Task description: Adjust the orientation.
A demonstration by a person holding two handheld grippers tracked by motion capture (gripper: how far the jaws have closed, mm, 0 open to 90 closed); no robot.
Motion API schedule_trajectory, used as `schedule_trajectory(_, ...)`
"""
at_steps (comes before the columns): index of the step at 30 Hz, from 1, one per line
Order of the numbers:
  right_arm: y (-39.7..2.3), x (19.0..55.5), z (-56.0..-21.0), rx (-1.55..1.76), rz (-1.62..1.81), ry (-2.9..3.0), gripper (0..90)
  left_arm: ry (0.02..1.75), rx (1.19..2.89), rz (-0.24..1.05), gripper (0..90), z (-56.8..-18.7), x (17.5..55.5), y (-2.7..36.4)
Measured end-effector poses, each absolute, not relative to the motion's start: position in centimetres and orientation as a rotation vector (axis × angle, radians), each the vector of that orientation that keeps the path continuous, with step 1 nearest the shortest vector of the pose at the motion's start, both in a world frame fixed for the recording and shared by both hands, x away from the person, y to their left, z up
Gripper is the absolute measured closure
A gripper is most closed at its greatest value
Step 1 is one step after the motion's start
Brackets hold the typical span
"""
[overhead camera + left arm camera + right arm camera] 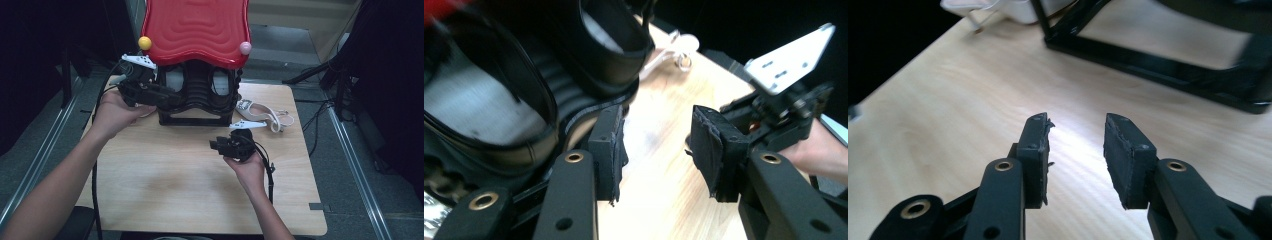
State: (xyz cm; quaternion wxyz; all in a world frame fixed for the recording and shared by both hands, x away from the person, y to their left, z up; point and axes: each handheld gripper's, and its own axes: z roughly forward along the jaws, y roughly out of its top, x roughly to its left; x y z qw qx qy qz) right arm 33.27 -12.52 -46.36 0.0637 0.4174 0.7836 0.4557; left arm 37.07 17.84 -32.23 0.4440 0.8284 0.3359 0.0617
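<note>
A black stand (200,92) with a wavy red top (195,27) sits at the far middle of the wooden table (165,190). My left gripper (167,97) is at the stand's left side, low by its base. In the left gripper view it (656,125) is open, with bare wood between the pads and its left pad (606,150) close beside the stand's base (589,107). My right gripper (216,145) hovers in front of the stand, pointing left. It (1075,127) is open over bare wood, with the stand's bottom frame (1148,62) ahead.
A yellow ball (145,43) and a pink ball (245,48) sit at the red top's front corners. A white strapped object (265,115) lies right of the stand. Cables trail from both grippers. Dark floor and metal rails surround the table.
</note>
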Motion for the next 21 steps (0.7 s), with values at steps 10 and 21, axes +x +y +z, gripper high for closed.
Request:
schedule_trajectory(10, -14.4, 33.6, -47.0, 1.309, 1.466, 2.452, 67.1, 0.845, 2.064, 0.137, 57.6, -35.9, 36.8, 18.0)
schedule_trajectory(21, -15.6, 33.6, -47.5, 1.183, 1.481, 2.45, 65.7, 0.888, 2.07, 0.121, 59.2, -39.9, 36.8, 18.6)
